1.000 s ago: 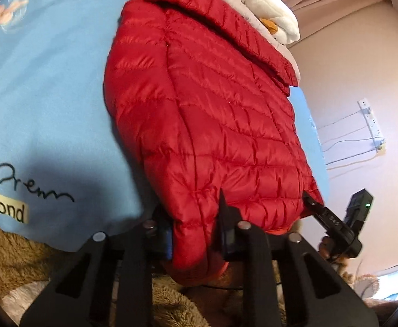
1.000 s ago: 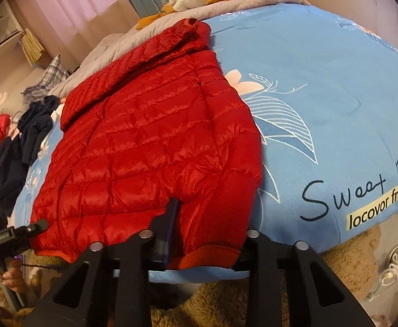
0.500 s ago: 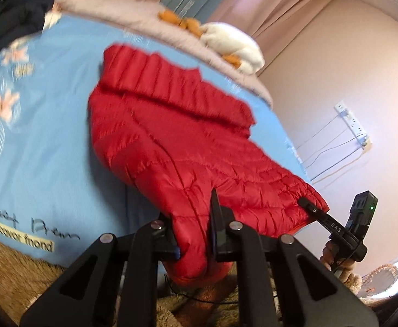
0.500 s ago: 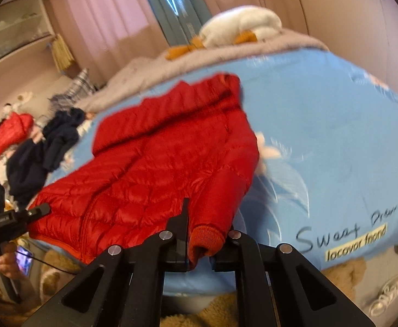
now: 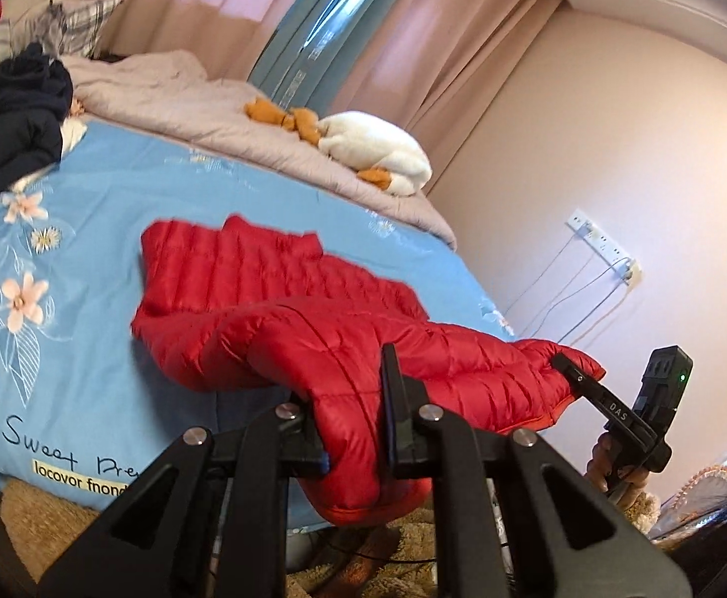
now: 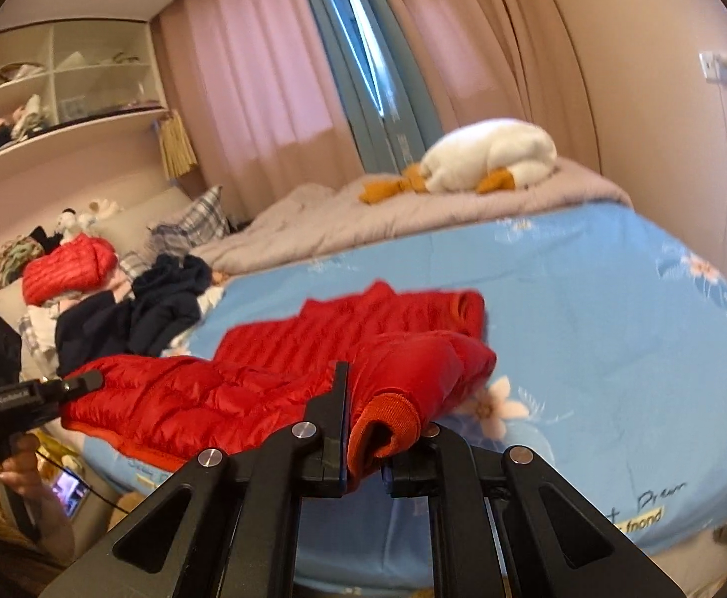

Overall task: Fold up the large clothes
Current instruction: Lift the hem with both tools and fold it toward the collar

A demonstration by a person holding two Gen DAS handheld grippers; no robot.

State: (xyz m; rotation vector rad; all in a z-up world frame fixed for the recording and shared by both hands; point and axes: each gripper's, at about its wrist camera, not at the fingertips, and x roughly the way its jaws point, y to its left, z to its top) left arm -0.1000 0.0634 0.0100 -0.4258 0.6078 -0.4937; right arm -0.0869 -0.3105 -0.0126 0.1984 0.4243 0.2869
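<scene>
A red quilted puffer jacket (image 5: 283, 294) lies on the blue floral bedspread (image 5: 89, 309), collar end far, hem end lifted off the bed toward me. My left gripper (image 5: 353, 428) is shut on the jacket's near left corner, red fabric bunched between its fingers. My right gripper (image 6: 378, 443) is shut on the jacket's (image 6: 273, 364) other near corner at a ribbed cuff. The right gripper also shows in the left wrist view (image 5: 570, 371) at the hem's far end, and the left gripper in the right wrist view (image 6: 81, 381).
A white and orange plush toy (image 6: 493, 157) lies on a grey quilt (image 6: 413, 209) at the bed's head. Dark navy clothes (image 6: 129, 314) and a second red jacket (image 6: 67, 269) are piled at the left. Curtains, shelves and a wall power strip (image 5: 605, 249) surround the bed.
Both grippers have risen and tilted up, lifting the jacket's hem end off the bed and carrying it toward the collar. The jacket now looks shorter, partly doubled over.
</scene>
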